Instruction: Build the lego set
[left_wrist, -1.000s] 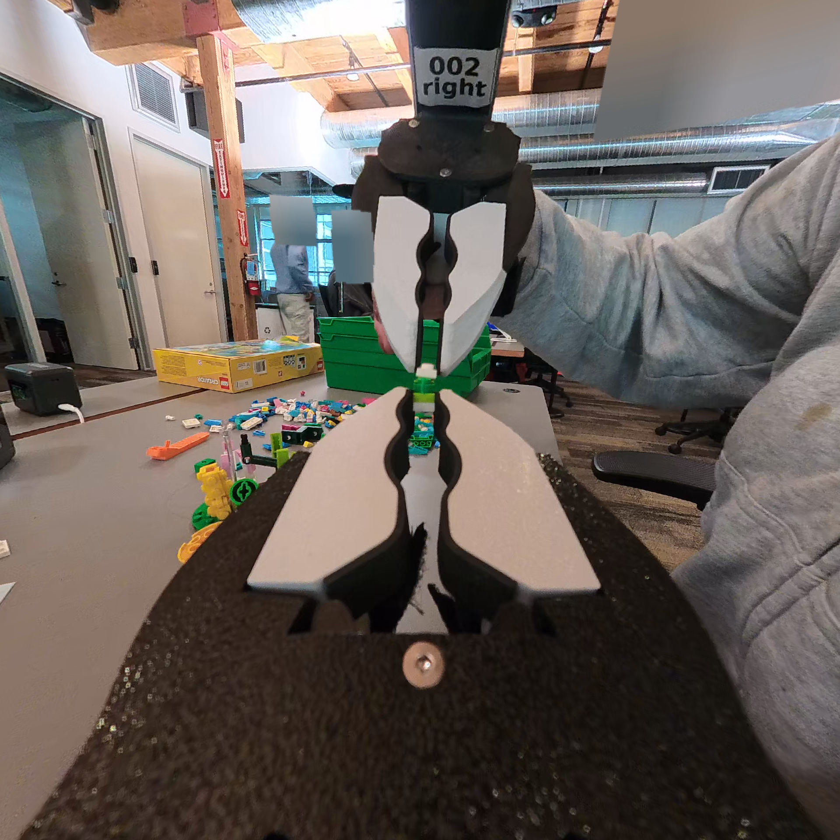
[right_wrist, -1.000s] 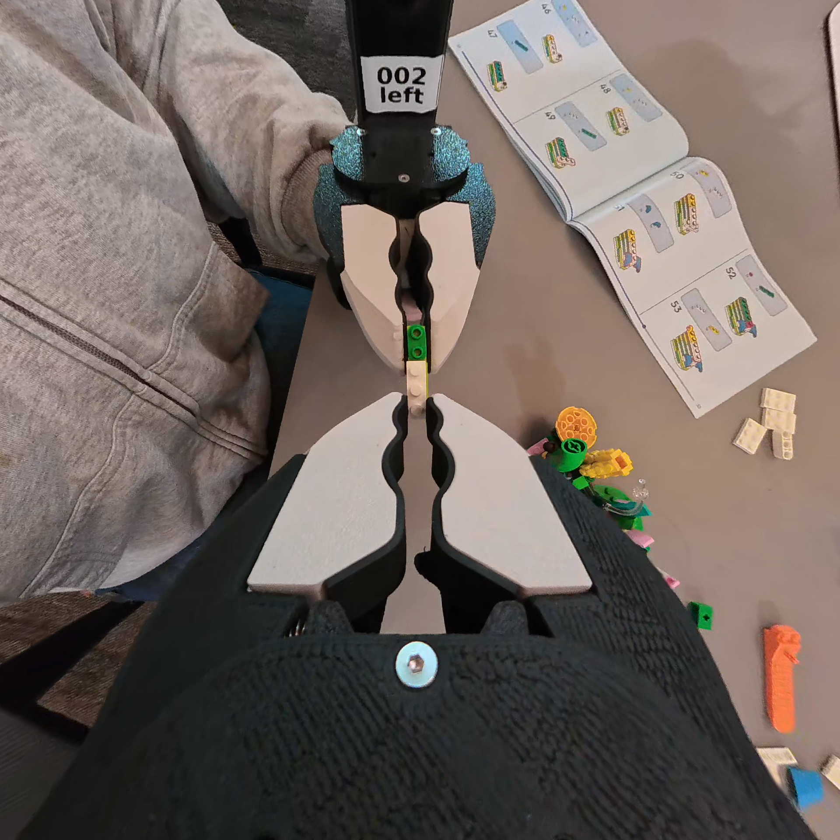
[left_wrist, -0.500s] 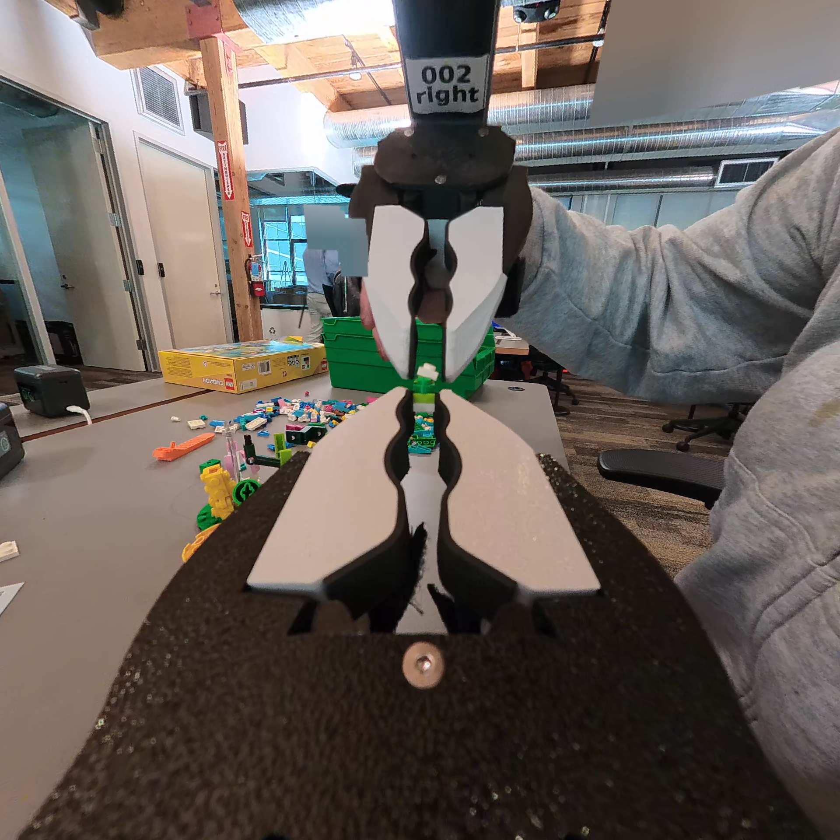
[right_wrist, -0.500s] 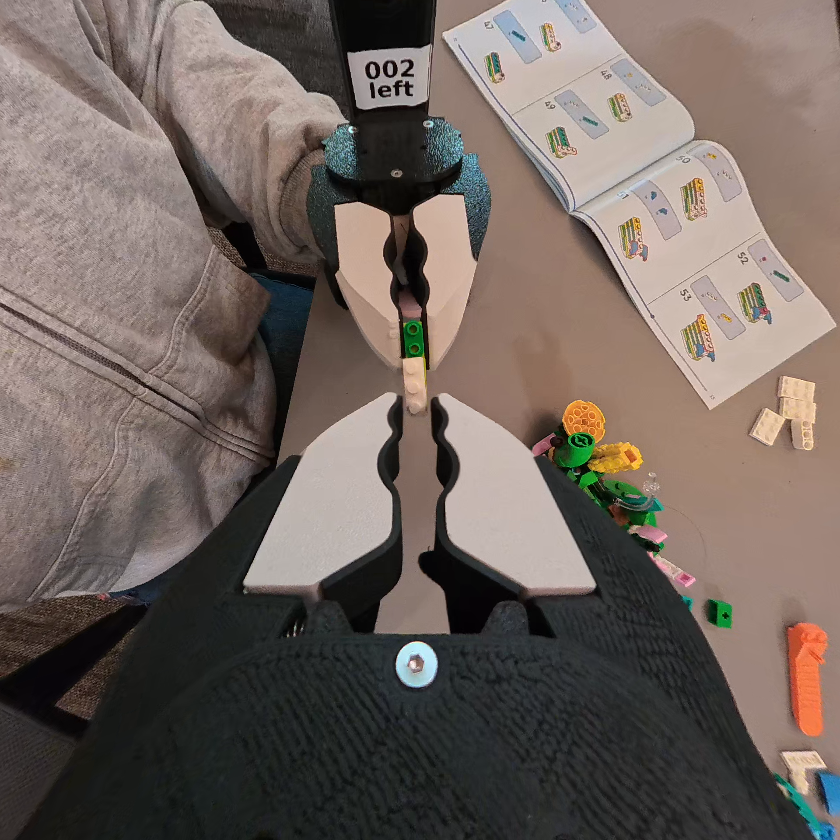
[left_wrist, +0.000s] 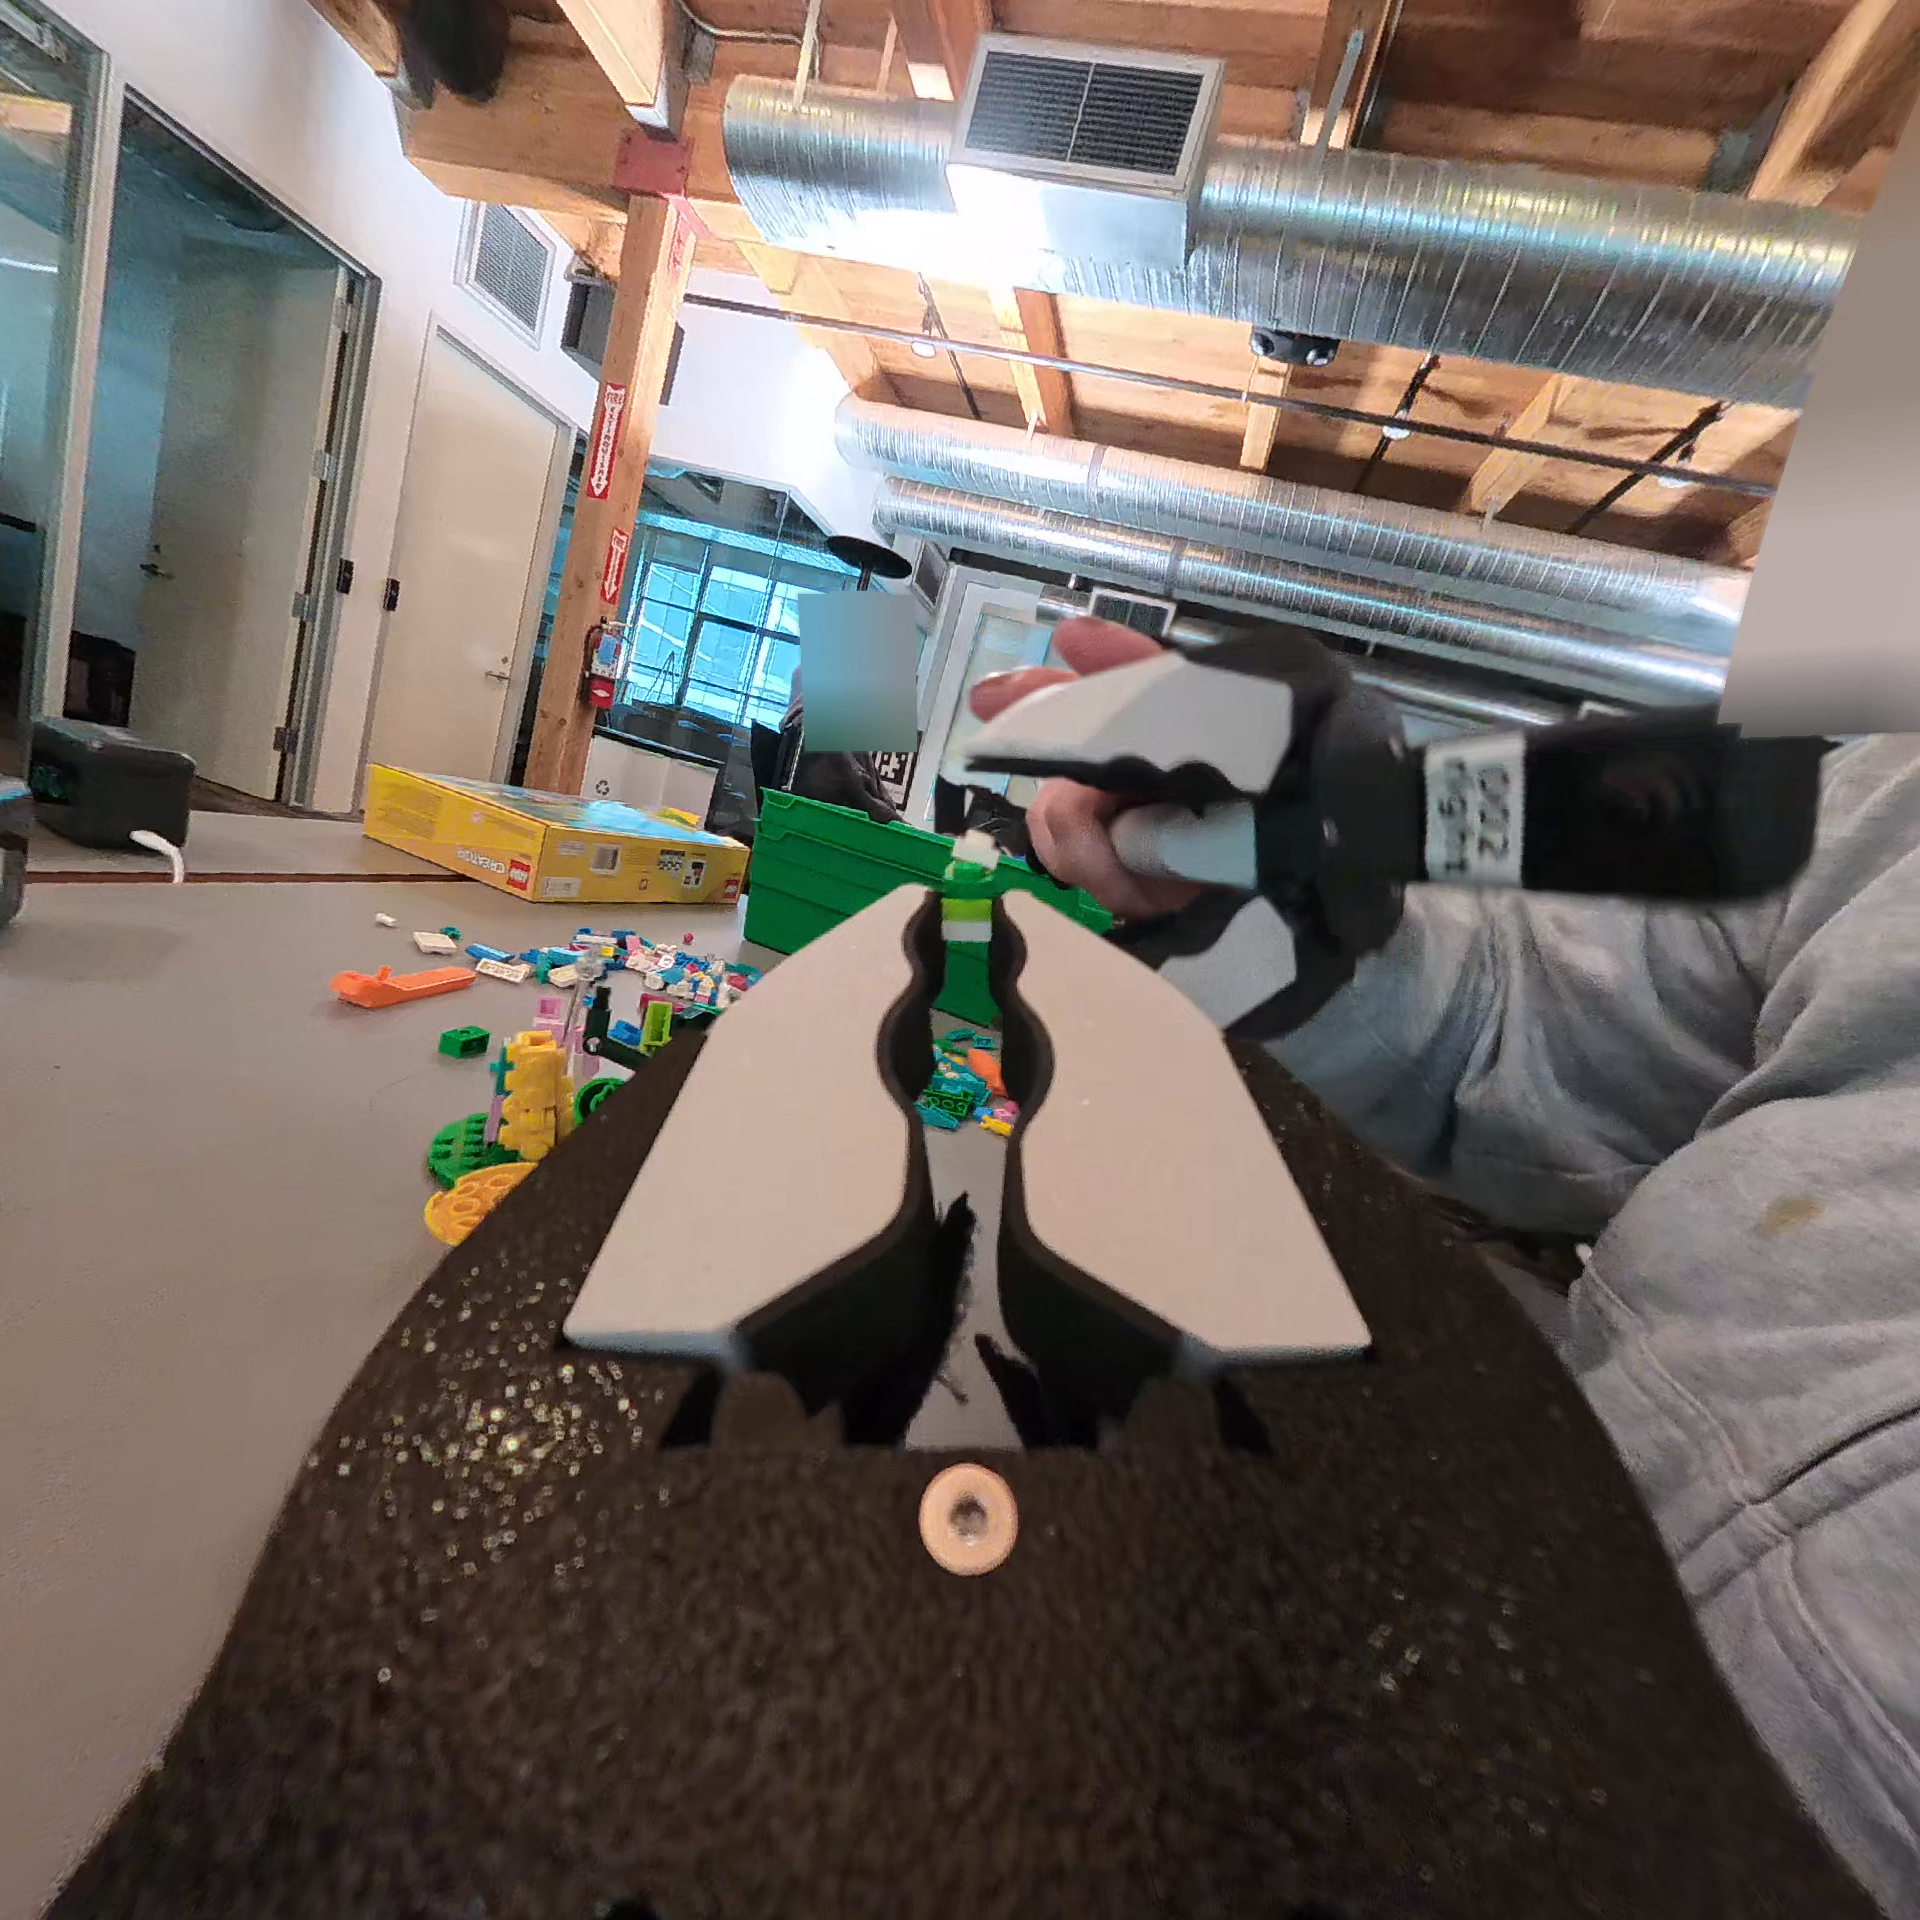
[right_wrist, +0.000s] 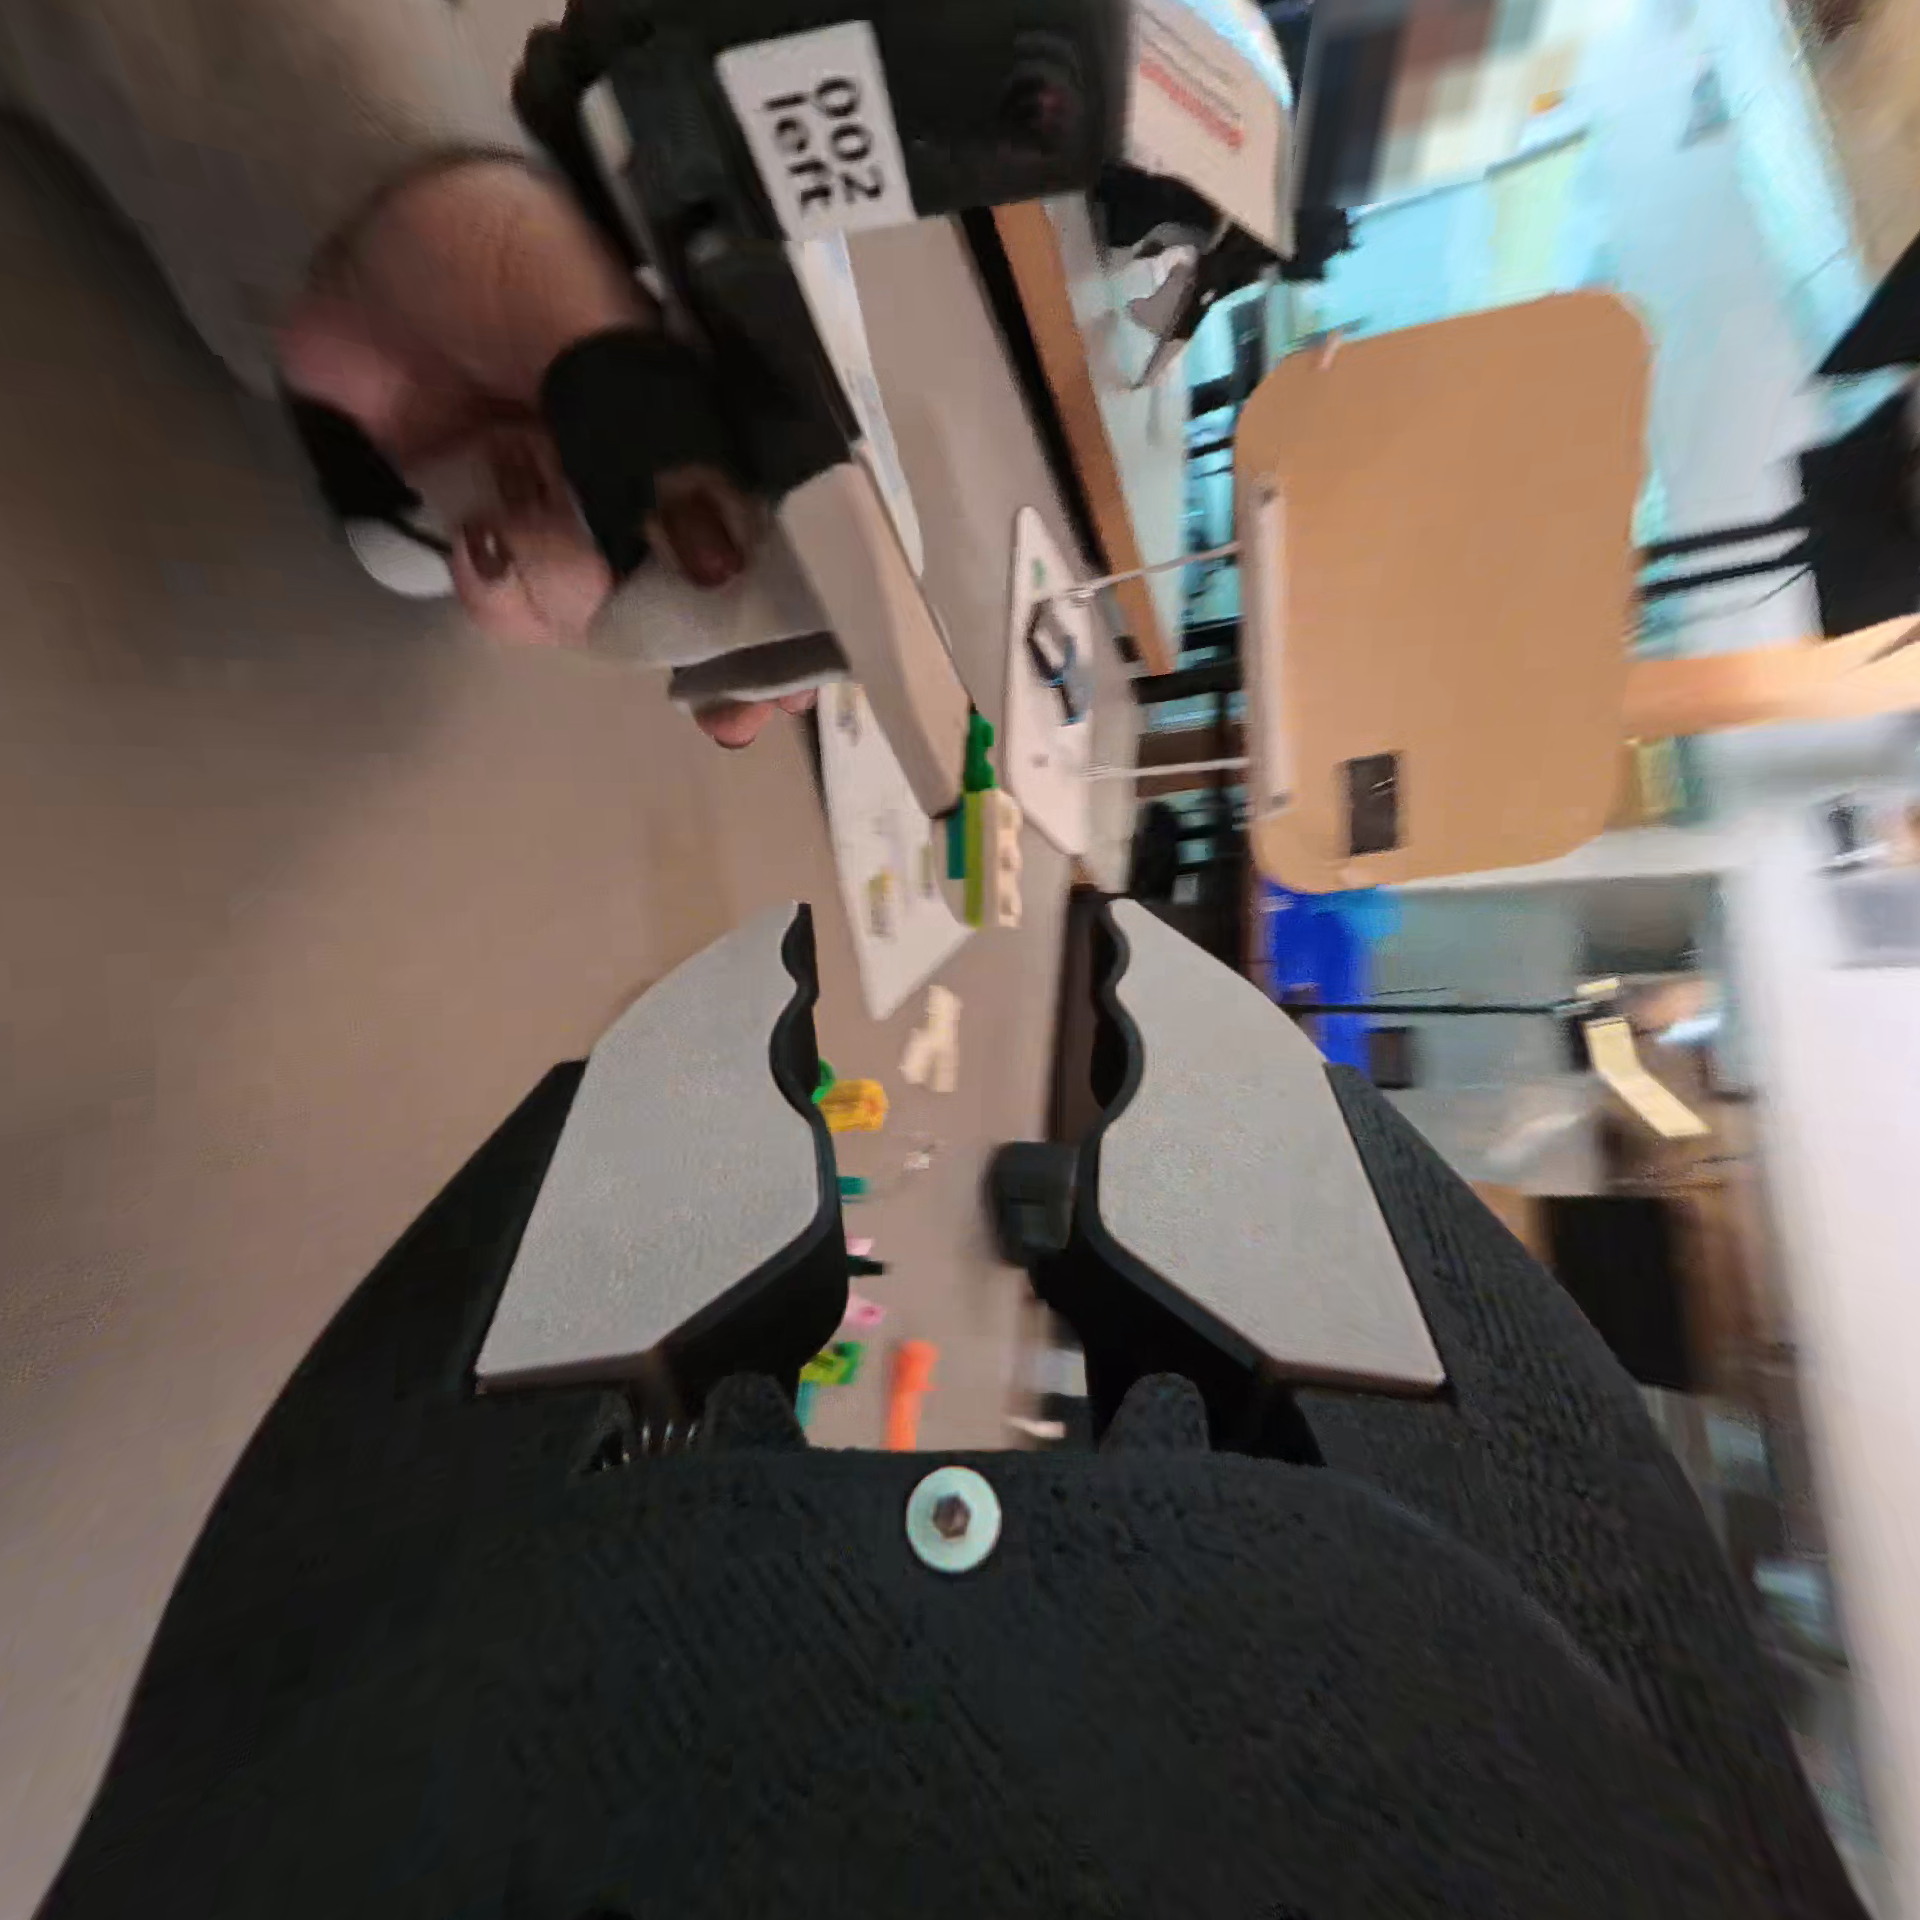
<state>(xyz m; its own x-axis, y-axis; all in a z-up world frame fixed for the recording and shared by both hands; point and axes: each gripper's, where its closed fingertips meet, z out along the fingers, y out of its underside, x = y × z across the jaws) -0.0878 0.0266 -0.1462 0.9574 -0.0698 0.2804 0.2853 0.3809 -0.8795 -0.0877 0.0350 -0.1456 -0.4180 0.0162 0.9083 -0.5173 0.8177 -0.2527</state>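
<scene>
My left gripper is shut on a small stack of green, lime and white bricks, held above the grey table. The stack's white tip pokes out past the fingertips. The right gripper shows in the left wrist view, turned on its side just right of the stack, with its fingers apart. In the blurred right wrist view my right gripper is open and empty. The brick stack hangs just beyond its tips, clamped by the left gripper's fingers.
A pile of loose bricks, an orange brick separator and a yellow and green build lie on the table. Behind them are a yellow box and green bins. An open booklet lies on the table. A grey sleeve is at right. My left and right fingertips are right by each other.
My right gripper was shut on the white end of the stack; it has opened, let go, rolled sideways and drawn back a little. My left gripper keeps the stack.
</scene>
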